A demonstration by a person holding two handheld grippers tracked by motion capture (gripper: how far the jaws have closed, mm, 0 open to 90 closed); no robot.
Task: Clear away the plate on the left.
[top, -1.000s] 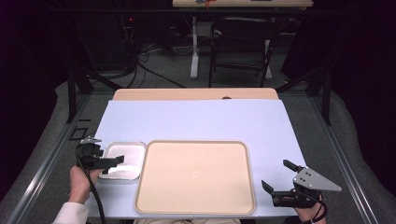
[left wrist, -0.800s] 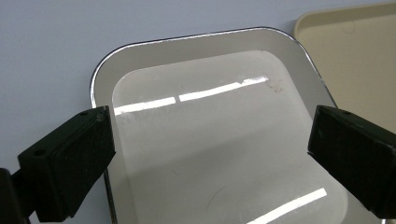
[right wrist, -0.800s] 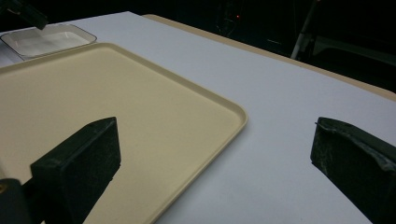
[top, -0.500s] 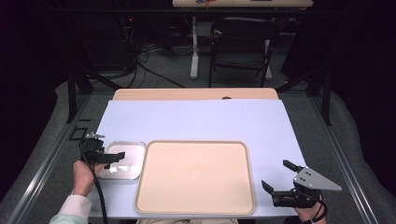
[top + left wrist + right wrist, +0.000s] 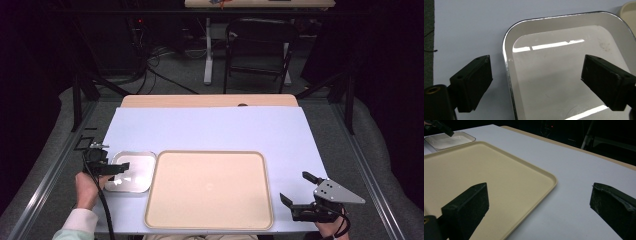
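A small shiny metal tray (image 5: 132, 154) lies empty at the table's left, its rim (image 5: 506, 50) bright in the left gripper view. My left gripper (image 5: 117, 167) (image 5: 537, 67) is open and straddles that left rim, with one jaw over the table and the other over the tray's inside. Its jaws have just been closing, with the rim between them and neither pad touching it. A large beige tray (image 5: 209, 185) (image 5: 486, 170) sits empty in the middle. My right gripper (image 5: 295, 186) (image 5: 539, 195) stands open at the front right, beside the beige tray's corner, with nothing in it.
A pale blue sheet (image 5: 210, 130) covers the tabletop, with a wooden strip (image 5: 210, 100) showing along the far edge. A chair (image 5: 257, 47) and floor cables stand beyond the table. Metal frame rails (image 5: 75, 95) flank both sides.
The left gripper has shifted a little away from the person along the small tray's left side. The right gripper has kept still.
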